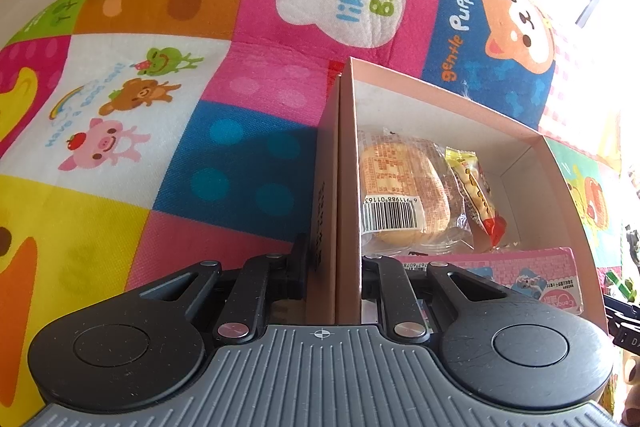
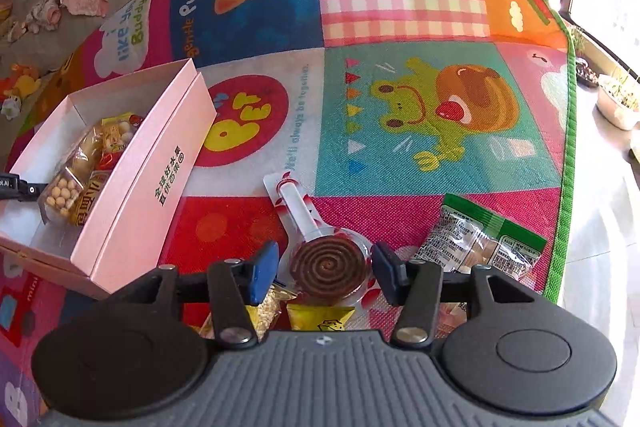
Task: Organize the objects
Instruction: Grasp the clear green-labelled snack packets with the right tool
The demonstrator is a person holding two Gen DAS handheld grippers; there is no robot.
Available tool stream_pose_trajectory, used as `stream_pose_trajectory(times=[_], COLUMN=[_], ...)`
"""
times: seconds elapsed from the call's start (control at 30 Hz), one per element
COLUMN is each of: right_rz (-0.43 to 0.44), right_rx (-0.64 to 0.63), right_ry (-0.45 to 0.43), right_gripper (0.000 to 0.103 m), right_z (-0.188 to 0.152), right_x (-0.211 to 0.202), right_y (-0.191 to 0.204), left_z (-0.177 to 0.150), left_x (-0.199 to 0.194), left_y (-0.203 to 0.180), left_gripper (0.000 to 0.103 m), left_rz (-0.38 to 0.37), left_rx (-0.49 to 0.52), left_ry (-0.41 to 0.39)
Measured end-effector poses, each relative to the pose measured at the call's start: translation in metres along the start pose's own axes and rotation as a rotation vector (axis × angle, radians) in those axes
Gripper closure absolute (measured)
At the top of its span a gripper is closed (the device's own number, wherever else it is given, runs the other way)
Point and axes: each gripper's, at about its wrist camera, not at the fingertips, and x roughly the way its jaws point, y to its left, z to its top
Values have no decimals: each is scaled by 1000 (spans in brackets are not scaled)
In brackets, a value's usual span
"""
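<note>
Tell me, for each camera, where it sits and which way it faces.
Left wrist: on the left gripper, looking down along its fingers, which clamp the pink box's side wall; wrapped bun inside.
Right wrist: on the right gripper, looking down at the spiral lollipop between its open fingers, pads clear of it; green snack packet to its right.
Shared: the pink box and the cartoon play mat.

Your pink box (image 2: pixel 132 187) sits open at about nine o'clock on the mat, its near wall upright. Inside lie a wrapped bun (image 1: pixel 404 187) with a barcode label, a yellow-and-red candy (image 1: pixel 476 187) just beside it, and a flat pink packet (image 1: pixel 520 267). At six o'clock a spiral chocolate lollipop (image 2: pixel 328 263) lies flat in clear wrap, stick toward eleven. A green-edged snack pack (image 2: pixel 480 239) lies at four o'clock, possibly biscuits.
</note>
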Motion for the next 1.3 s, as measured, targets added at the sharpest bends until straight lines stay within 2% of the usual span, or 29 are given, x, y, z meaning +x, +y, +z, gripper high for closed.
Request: stream_pose_trajectory(times=[0.1,0.17,0.2,0.27,0.33,0.37,0.43,0.5,0.53,0.63,0.77,0.93,1.13,1.23,1.3], right_rz=[-37,-61,-62,-6,103,111,59,-17,-42,-90,-68,-142,-129,-192,-235], right_rx=[-44,-23,1,60,144,162,158,148,151,217,271,303,383,316,253], right_ry=[-11,-6,-2,-1,-30,-59,-130,-169,-176,-136,-66,-99,-67,-78,-71], right_gripper=[50,50,54,60,61,61,57,43,41,40,40,31,31,30,36], right_z=[2,6,9,13,13,13,10,7,5,0,-15,-20,-12,-6,-6], right_x=[6,9,10,6,-7,-16,-36,-49,-53,-52,-45,-45,-13,0,3], right_y=[6,7,7,1,-12,-17,-27,-38,-45,-67,-77,-83,-72,-56,-47], left_z=[0,0,0,0,0,0,0,0,0,0,0,0,0,0,0], left_x=[0,0,0,0,0,0,0,0,0,0,0,0,0,0,0], left_y=[-1,-1,-1,-1,-1,-2,-1,-1,-1,-1,0,0,0,0,0], left_gripper=[85,85,85,85,85,85,85,85,85,85,85,85,85,85,85], left_rz=[-1,1,1,0,-1,-1,-1,-2,-4,-3,-5,-6,-5,-4,-2], left_rx=[-2,-3,-3,-3,-2,-1,-3,-2,-3,-4,-3,-6,-8,-3,2], left_ry=[1,1,1,1,3,3,4,3,2,3,3,3,3,4,4])
